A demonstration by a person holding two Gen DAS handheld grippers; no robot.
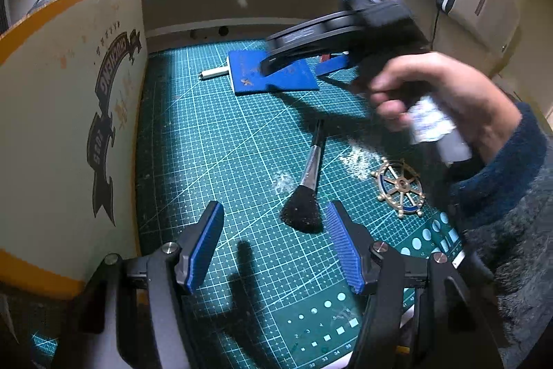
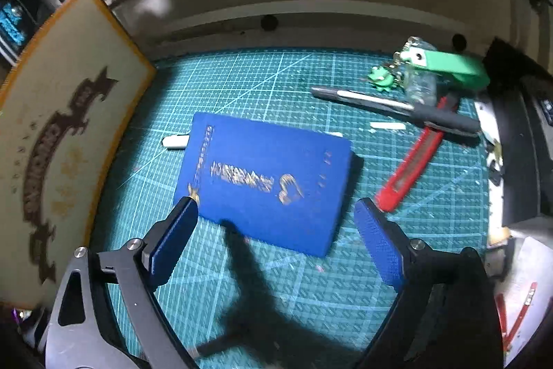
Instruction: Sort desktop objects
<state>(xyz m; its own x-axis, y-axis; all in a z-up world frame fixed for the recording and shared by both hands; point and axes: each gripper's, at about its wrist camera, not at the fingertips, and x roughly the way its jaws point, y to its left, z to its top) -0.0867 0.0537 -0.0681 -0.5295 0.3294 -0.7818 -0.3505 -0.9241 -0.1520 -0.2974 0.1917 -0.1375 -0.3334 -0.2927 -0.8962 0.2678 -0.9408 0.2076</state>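
Green cutting mat (image 2: 242, 85) covers the desk, and a blue booklet (image 2: 266, 182) with gold print is laid flat on it, near the middle. The right gripper (image 2: 276, 213) is held just above the booklet with its jaws spread wide, one at each short side, and nothing is pressed between them. A white stick (image 2: 176, 140) is partly hidden under the booklet's far corner. To the right a red utility knife (image 2: 411, 161), a black pen (image 2: 397, 106) and what seems a green clip (image 2: 446, 68), blurred, are seen. The left gripper (image 1: 273, 230) is kept about half open and empty above a black brush (image 1: 306, 185), beside a golden ship's-wheel ornament (image 1: 401, 185)
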